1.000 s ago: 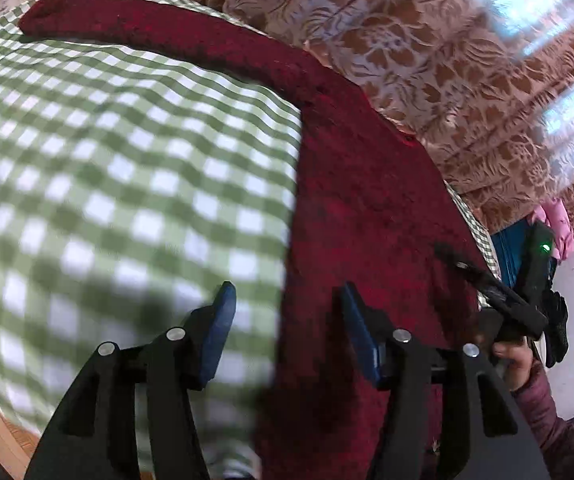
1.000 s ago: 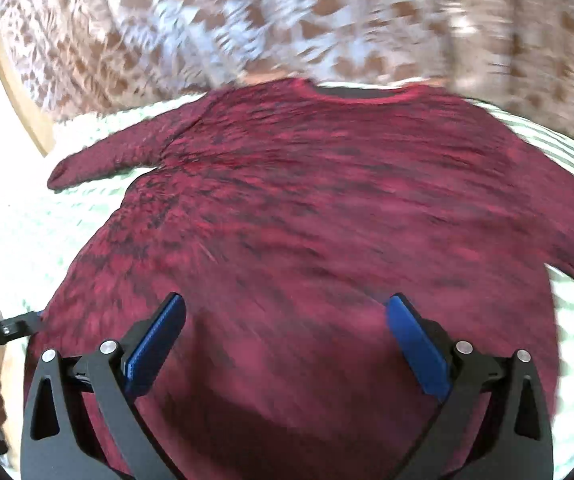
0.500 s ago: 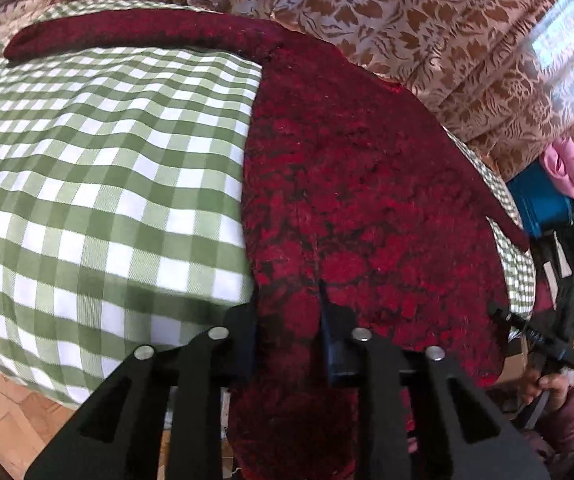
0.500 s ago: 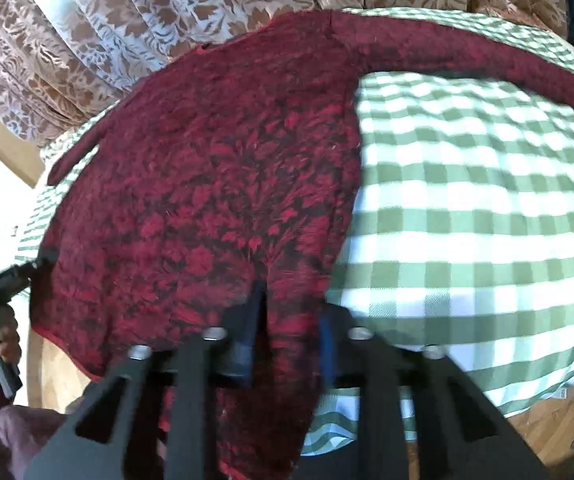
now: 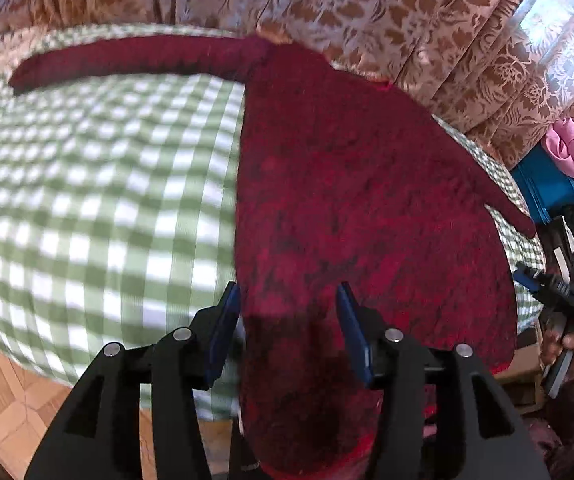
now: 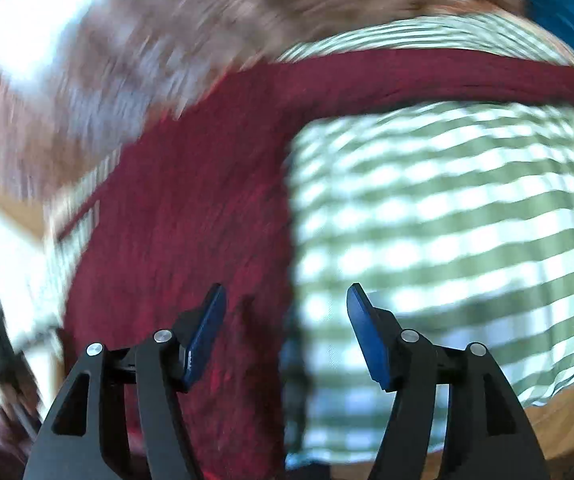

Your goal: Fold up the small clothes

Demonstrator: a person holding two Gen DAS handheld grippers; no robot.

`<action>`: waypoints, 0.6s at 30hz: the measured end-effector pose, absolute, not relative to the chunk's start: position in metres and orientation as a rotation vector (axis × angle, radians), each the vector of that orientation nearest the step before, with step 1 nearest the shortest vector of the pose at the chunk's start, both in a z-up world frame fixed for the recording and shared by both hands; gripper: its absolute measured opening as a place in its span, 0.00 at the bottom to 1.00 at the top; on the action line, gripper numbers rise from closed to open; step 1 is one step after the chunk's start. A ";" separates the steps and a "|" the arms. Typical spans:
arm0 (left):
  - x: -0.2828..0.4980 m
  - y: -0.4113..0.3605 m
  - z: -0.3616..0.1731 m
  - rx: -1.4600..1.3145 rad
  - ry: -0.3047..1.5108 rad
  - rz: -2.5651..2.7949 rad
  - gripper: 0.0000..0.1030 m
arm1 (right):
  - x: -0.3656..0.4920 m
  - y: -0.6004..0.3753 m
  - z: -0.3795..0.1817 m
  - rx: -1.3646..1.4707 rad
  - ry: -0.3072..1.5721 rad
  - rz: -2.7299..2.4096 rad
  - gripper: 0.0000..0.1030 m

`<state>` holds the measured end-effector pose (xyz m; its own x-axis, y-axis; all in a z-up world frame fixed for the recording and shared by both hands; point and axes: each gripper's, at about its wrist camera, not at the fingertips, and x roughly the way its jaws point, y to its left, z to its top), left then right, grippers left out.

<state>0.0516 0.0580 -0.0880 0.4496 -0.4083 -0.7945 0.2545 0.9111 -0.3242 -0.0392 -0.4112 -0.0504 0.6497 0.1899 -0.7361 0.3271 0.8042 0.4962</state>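
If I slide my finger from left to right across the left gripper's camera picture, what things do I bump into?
Green checked tablecloth → dark red sweater → blue box with a pink cloth on top → the right gripper at the far right edge.

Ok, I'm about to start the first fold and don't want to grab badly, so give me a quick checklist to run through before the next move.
1. Left gripper open: ok, its jaws stand apart over the near left edge of the red sweater.
2. Right gripper open: ok, jaws apart, straddling the sweater's right edge.
3. Nothing pinched in either gripper: ok, both gaps show only cloth lying below.
4. Sweater spread flat on the checked tablecloth: ok, body flat and both sleeves stretched outward.
5. Near hem fully on the table: not ok, it hangs over the front edge.
6. Right wrist view sharp enough to aim by: not ok, it is heavily blurred.
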 end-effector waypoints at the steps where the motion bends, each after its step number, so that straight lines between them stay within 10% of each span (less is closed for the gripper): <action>1: 0.054 0.055 -0.086 -0.167 1.016 -0.410 0.47 | -0.039 -0.432 -0.050 0.719 0.832 -0.129 0.60; 13: 0.079 0.007 -0.078 -0.150 1.014 -0.438 0.48 | -0.009 -0.634 -0.090 1.109 0.597 -0.584 0.49; 18: 0.087 -0.003 -0.086 -0.139 1.048 -0.420 0.47 | 0.000 -0.672 -0.091 1.053 0.651 -0.682 0.09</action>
<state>0.0869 -0.0025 -0.0856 0.4281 -0.4007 -0.8100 0.2698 0.9121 -0.3086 0.0001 -0.6724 -0.0907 0.6247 -0.1873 -0.7580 0.7659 0.3359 0.5482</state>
